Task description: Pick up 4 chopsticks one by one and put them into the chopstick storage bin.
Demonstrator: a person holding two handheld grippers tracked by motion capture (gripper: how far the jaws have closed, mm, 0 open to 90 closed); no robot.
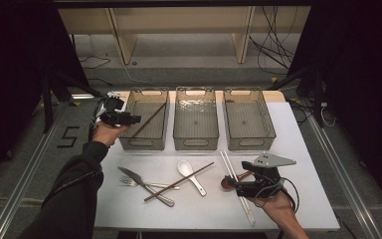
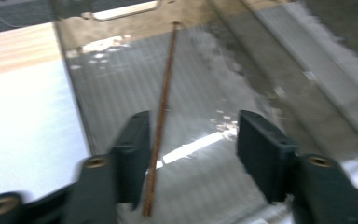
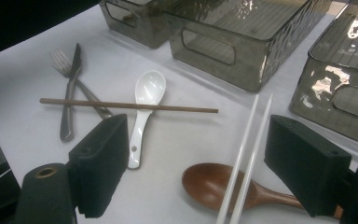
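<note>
Brown chopstick (image 2: pixel 161 116) lies in the left basket (image 1: pixel 165 130), leaning: lower end toward the basket's near left corner, upper end propped against the far right rim. In the high view its long axis runs diagonally, near-left to far-right. In the left gripper view it runs almost straight away from the camera, top end at the basket's far wall.

Left gripper (image 1: pixel 132 119) hovers at the basket's left edge, jaws apart. Chopstick sits just beside the left-hand jaw in its own view; nothing clamped, pads clear of it as far as the blur allows.

Right gripper (image 3: pixel 196 172) low over the table (image 1: pixel 303 149), jaws wide apart, empty. Between them on the table: two white chopsticks (image 3: pixel 244 158) lying across a wooden spoon (image 3: pixel 214 186).

Farther left on the table: second brown chopstick (image 3: pixel 130 106) laid over a white spoon (image 3: pixel 144 107), a fork (image 3: pixel 67 70) and a knife (image 3: pixel 72 93). Middle basket (image 1: pixel 195 119) and right basket (image 1: pixel 248 119) stand beside the left one.
</note>
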